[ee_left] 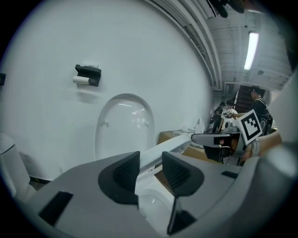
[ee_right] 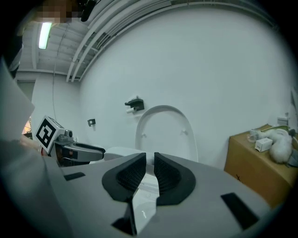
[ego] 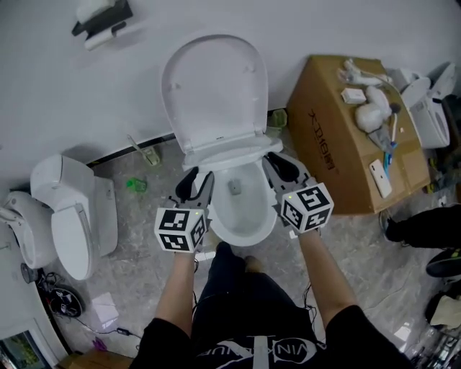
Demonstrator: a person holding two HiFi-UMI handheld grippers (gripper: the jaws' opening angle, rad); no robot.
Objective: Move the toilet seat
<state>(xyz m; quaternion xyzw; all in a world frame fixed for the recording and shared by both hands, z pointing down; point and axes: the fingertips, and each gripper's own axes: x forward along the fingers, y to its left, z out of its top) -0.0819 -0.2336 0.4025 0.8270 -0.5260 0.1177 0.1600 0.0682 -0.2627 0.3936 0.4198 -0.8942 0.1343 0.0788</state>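
The white toilet's lid point(ego: 215, 86) stands upright against the wall. Its seat point(ego: 225, 154) is tilted up off the bowl point(ego: 241, 209). My left gripper point(ego: 196, 180) holds the seat's left edge and my right gripper point(ego: 279, 164) holds its right edge. In the left gripper view the white seat point(ee_left: 172, 148) fills the gap between the dark pads of the left gripper point(ee_left: 150, 169), with the lid point(ee_left: 123, 125) behind. In the right gripper view the seat's rim point(ee_right: 148, 183) sits in the narrow gap of the right gripper point(ee_right: 150, 172), and the lid point(ee_right: 163, 130) rises beyond.
A cardboard box point(ego: 346, 137) with white fittings on top stands right of the toilet. A second toilet point(ego: 72, 216) stands on the floor at left. A paper holder point(ego: 101, 18) hangs on the wall. A small green object point(ego: 135, 185) lies on the floor.
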